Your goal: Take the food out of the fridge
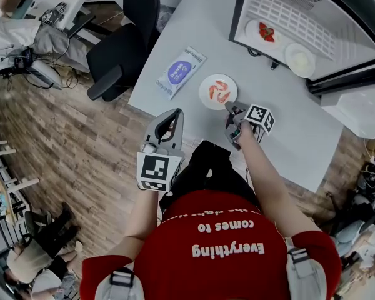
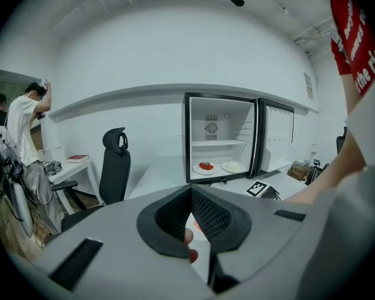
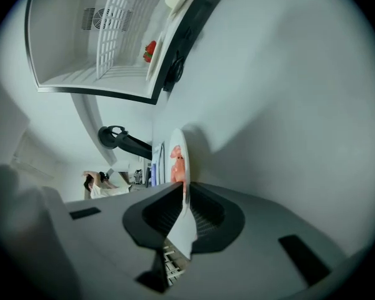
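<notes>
A white plate of pink shrimp point(image 1: 218, 91) sits low at the white table point(image 1: 300, 124), in front of the open fridge point(image 1: 281, 17); I cannot tell whether it rests on the tabletop. My right gripper point(image 1: 232, 114) is shut on its near rim. In the right gripper view the plate point(image 3: 178, 149) runs edge-on between the pads of the gripper point(image 3: 182, 189). Inside the fridge stand a plate with red strawberries point(image 1: 263, 32) and a plate of pale food point(image 1: 300, 59). My left gripper point(image 1: 169, 120) hangs off the table's near-left edge, shut and empty point(image 2: 190, 191).
A blue-and-white pack of wipes point(image 1: 180, 72) lies on the table left of the shrimp plate. A black office chair point(image 1: 128, 36) stands at the table's left side. The fridge door point(image 1: 356, 74) is swung open to the right. Another person point(image 1: 6, 30) sits far left.
</notes>
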The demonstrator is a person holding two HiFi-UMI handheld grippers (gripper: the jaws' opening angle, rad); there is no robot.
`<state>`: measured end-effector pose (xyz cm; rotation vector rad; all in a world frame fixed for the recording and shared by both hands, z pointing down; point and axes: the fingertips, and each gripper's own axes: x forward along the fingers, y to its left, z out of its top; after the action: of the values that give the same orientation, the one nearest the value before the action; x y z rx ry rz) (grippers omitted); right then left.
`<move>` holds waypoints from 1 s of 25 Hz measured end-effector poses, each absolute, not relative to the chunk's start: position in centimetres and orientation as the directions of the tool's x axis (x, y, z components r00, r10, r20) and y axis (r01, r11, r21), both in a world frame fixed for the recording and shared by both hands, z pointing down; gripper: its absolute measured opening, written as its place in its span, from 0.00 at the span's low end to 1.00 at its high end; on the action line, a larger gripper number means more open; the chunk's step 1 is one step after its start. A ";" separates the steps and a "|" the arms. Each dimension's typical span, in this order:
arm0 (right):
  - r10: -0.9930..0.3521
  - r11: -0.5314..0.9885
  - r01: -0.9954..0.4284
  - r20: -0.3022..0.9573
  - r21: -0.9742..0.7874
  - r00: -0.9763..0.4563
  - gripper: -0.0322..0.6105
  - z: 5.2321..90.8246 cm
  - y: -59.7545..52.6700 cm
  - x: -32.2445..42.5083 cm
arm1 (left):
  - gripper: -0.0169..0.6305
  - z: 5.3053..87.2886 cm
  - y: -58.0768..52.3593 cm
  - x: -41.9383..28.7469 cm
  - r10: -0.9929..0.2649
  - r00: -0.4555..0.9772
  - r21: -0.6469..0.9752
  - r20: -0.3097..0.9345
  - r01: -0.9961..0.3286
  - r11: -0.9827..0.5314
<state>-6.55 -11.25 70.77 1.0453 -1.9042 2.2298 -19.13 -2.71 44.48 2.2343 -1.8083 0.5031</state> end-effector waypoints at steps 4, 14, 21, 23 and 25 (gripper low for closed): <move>-0.363 -0.295 -0.508 0.586 -0.809 -0.724 0.09 71.4 -11.3 -6.1 | 0.03 44.4 -2.8 -19.0 -0.898 0.181 -0.079 0.401 -0.970 -0.231; -0.189 -0.342 -0.771 0.843 -0.537 -0.503 0.17 72.4 -10.8 -5.4 | 0.03 43.8 -3.3 -19.1 -0.902 0.181 -0.128 0.391 -0.960 -0.248; -0.235 -0.374 -0.674 0.768 -0.637 -0.596 0.11 68.4 -11.1 -5.3 | 0.03 43.2 -4.3 -19.0 -0.909 0.197 -0.123 0.368 -0.958 -0.258; -0.299 -0.386 -0.559 0.672 -0.734 -0.677 0.09 65.9 -11.6 -5.6 | 0.03 43.1 -4.6 -18.8 -0.909 0.206 -0.123 0.363 -0.956 -0.265; -0.351 -0.389 -0.438 0.570 -0.811 -0.743 0.08 63.3 -12.0 -6.0 | 0.03 42.9 -5.0 -18.7 -0.909 0.213 -0.121 0.358 -0.955 -0.271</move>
<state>-6.01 -11.97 63.30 1.1024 -1.7035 2.3222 -18.73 -4.98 42.94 2.3453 -1.8143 0.5509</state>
